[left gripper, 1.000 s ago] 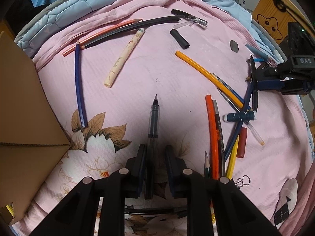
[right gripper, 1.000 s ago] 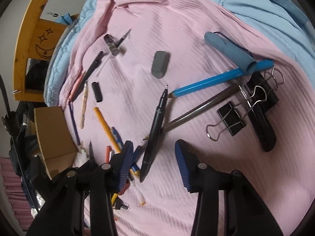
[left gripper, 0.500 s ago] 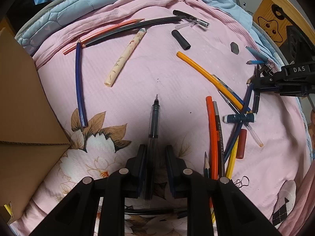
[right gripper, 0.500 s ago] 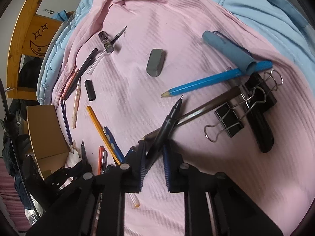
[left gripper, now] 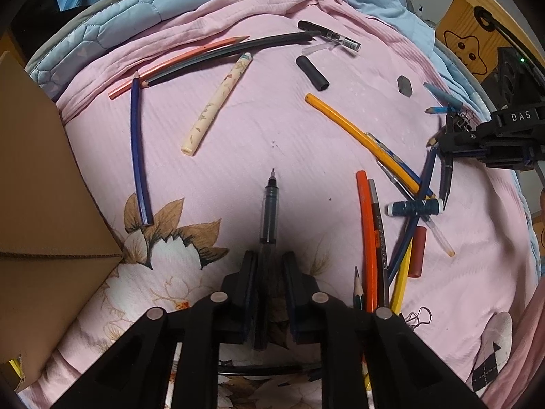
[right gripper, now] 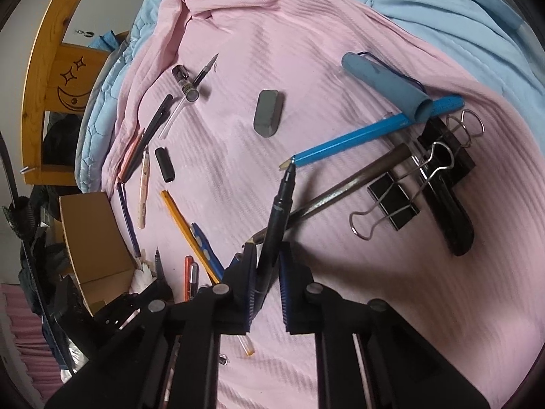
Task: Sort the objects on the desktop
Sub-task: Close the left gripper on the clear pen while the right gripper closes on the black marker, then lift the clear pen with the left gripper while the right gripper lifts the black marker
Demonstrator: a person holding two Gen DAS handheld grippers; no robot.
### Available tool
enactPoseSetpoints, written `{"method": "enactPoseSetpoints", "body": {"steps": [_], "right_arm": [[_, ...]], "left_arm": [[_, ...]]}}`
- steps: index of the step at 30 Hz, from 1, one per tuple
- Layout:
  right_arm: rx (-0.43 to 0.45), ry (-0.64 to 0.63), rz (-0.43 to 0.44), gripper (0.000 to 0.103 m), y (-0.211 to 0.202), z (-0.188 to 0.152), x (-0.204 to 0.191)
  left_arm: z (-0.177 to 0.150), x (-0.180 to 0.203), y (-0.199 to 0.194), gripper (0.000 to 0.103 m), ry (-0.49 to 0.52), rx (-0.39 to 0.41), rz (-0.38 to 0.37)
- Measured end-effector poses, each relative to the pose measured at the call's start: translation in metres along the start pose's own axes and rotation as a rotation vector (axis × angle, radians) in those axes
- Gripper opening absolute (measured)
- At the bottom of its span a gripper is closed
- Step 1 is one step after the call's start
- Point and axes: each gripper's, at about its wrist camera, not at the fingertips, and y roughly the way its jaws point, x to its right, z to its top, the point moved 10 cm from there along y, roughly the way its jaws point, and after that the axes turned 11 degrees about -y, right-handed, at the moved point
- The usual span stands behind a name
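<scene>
My left gripper [left gripper: 269, 266] is shut on a clear-barrelled black pen [left gripper: 269, 211] that points away from me, low over the pink bedsheet [left gripper: 272, 119]. My right gripper [right gripper: 267, 255] is shut on a black marker pen [right gripper: 277, 211], lifted and tilted, its tip near a blue pencil [right gripper: 357, 139]. The right gripper also shows at the right edge of the left wrist view [left gripper: 453, 143], marker hanging down. Many pens and pencils lie scattered on the sheet.
A cardboard box [left gripper: 41, 187] stands at the left, also in the right wrist view [right gripper: 95, 231]. A grey eraser [right gripper: 268, 113], binder clips [right gripper: 395, 201], a blue tube [right gripper: 385, 81], a thread spool [left gripper: 414, 208], an orange pencil [left gripper: 368, 238] and a yellow pencil [left gripper: 357, 136] lie around.
My right gripper closed on the black marker pen and lifted it off the sheet, tilting it upright. My left gripper kept hold of its pen, almost still.
</scene>
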Motion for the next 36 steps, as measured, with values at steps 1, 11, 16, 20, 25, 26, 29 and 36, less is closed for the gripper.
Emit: {"method": "enactPoseSetpoints", "body": {"steps": [1, 11, 16, 20, 25, 26, 29, 36], "right_arm": [[0.000, 0.003, 0.011, 0.012, -0.001, 0.000, -0.001], [0.005, -0.017, 0.030, 0.010, -0.003, 0.000, -0.011], [0.026, 0.009, 0.061, 0.010, -0.010, 0.003, -0.011], [0.045, 0.028, 0.082, 0.010, -0.015, 0.007, -0.009], [0.068, 0.063, 0.121, 0.010, -0.023, 0.011, -0.006], [0.071, 0.069, 0.130, 0.010, -0.024, 0.012, -0.006], [0.088, 0.080, 0.154, 0.010, -0.031, 0.015, -0.007], [0.117, 0.065, 0.150, 0.010, -0.043, 0.018, -0.010]], "left_arm": [[0.001, -0.001, -0.001, 0.011, -0.005, 0.004, -0.004], [-0.001, -0.020, 0.002, 0.010, -0.005, 0.004, -0.008], [0.011, 0.012, 0.017, 0.009, 0.029, 0.020, 0.007], [0.015, 0.014, 0.014, 0.009, 0.023, 0.033, -0.002], [0.021, 0.019, 0.012, 0.009, 0.012, 0.052, -0.012], [0.022, 0.020, 0.012, 0.009, 0.012, 0.056, -0.016], [0.023, 0.025, 0.006, 0.009, 0.016, 0.070, -0.030], [0.032, 0.045, -0.003, 0.009, 0.045, 0.125, -0.026]]}}
